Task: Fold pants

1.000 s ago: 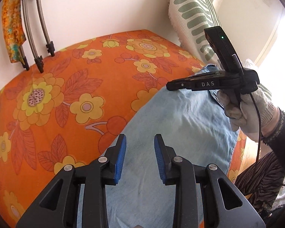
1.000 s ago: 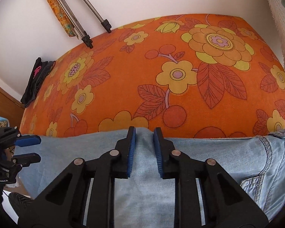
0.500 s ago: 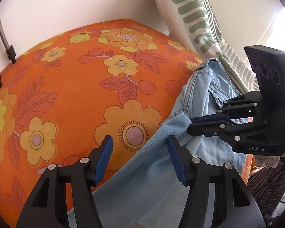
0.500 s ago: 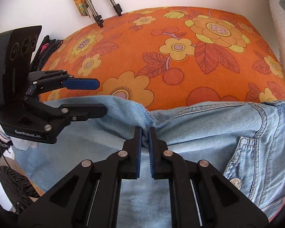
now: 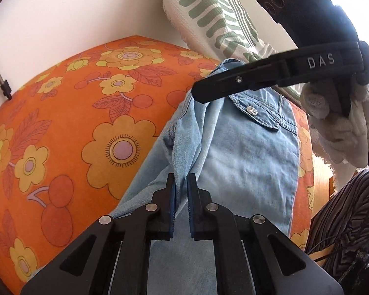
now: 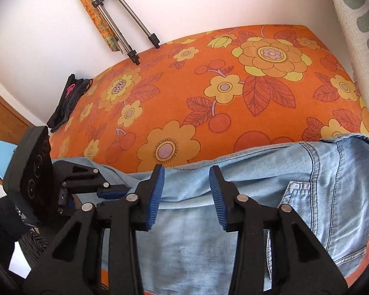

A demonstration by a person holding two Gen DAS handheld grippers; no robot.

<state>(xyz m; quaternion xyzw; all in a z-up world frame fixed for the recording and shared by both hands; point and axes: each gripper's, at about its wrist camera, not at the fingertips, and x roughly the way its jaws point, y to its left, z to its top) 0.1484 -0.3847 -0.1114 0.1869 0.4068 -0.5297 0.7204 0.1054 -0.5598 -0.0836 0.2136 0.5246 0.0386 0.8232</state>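
- Pale denim pants (image 5: 248, 162) are laid along the near edge of an orange flowered bedspread (image 5: 86, 113), waistband towards a striped pillow (image 5: 209, 17).
- A raised ridge of denim is pinched between the closed fingers of the left gripper (image 5: 180, 184) — probably so the leg can be carried over.
- The right gripper (image 6: 187, 186) is held above the cloth with fingers spread apart, nothing gripped — seemingly freed for a new hold.

bare orange bedspread (image 6: 233, 93) beyond, tripod legs (image 6: 125, 22) and striped pillow (image 5: 209, 17) bordering it
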